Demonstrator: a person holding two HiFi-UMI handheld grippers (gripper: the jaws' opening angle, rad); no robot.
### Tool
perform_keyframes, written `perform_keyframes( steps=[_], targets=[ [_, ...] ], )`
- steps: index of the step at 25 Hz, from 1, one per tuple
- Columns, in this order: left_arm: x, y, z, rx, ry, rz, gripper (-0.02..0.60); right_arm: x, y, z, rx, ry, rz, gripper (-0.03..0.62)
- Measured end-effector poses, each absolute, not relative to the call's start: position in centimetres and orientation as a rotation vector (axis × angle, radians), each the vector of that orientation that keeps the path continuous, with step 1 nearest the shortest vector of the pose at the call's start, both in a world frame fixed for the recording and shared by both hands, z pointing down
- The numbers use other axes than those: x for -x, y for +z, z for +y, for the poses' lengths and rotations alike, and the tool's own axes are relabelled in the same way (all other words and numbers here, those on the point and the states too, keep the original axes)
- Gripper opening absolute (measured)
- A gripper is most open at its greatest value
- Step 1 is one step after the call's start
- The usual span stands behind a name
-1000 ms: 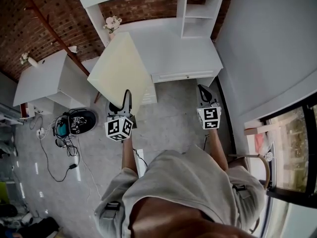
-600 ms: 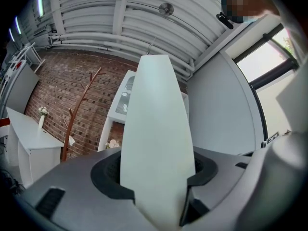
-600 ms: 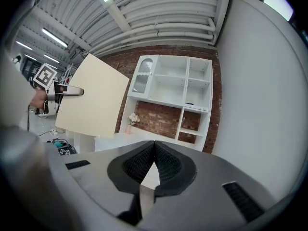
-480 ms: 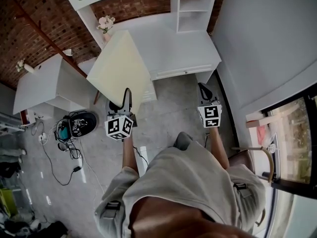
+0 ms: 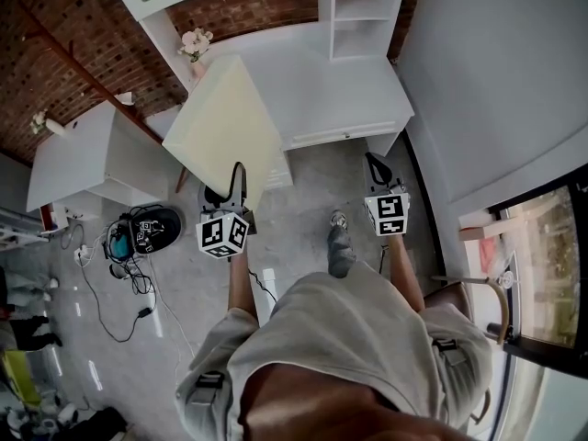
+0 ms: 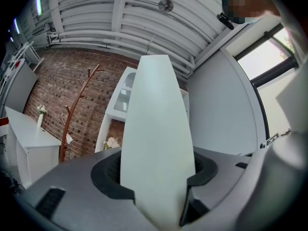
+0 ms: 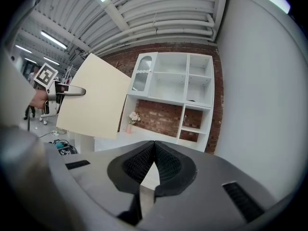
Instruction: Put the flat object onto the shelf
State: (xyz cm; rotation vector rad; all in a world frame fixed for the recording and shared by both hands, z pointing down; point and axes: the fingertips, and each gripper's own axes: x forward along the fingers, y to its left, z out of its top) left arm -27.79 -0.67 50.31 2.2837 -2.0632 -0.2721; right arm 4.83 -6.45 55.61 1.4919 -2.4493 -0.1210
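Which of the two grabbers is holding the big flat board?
The left gripper: its jaws clamp the edge of the cream flat board. The right gripper is shut with nothing between its jaws.

The left gripper [image 6: 157,177] has its grey jaws closed on a big, pale, flat board [image 6: 156,124]. The black pads [image 6: 107,173] press on both sides of the board, which sticks up and away (from here it looks like a tall tongue). Behind it a white shelf unit [image 6: 121,100] stands against a red brick wall [image 6: 57,90], with a brown branchy coat stand [image 6: 77,109] and a low white cabinet [image 6: 24,138] holding a small vase of flowers [image 6: 40,113] to the left.
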Motion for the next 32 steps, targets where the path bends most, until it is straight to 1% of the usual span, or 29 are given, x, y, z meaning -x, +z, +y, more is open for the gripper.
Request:
perform_keyframes(
  steps=[9, 22, 32],
  targets=[
    [26.5, 49.5, -7.4, -2.294, -0.276, -2.071, 0.281, -5.8, 55.5, -12.8, -1.495, -0.105, -2.452, 0.028],
    [25.6, 47.8, -18.4, -2.247, -0.286, -2.131, 0.281, -6.2, 54.4, -25.1, -1.418, -0.126, -2.498, 0.028],
    [23.8, 47.3, -26.4, -2.238, -0.274, -2.157, 0.281, -7.7, 54.5, -33.3, -1.396, -0.097, -2.513, 0.028]
  ],
)
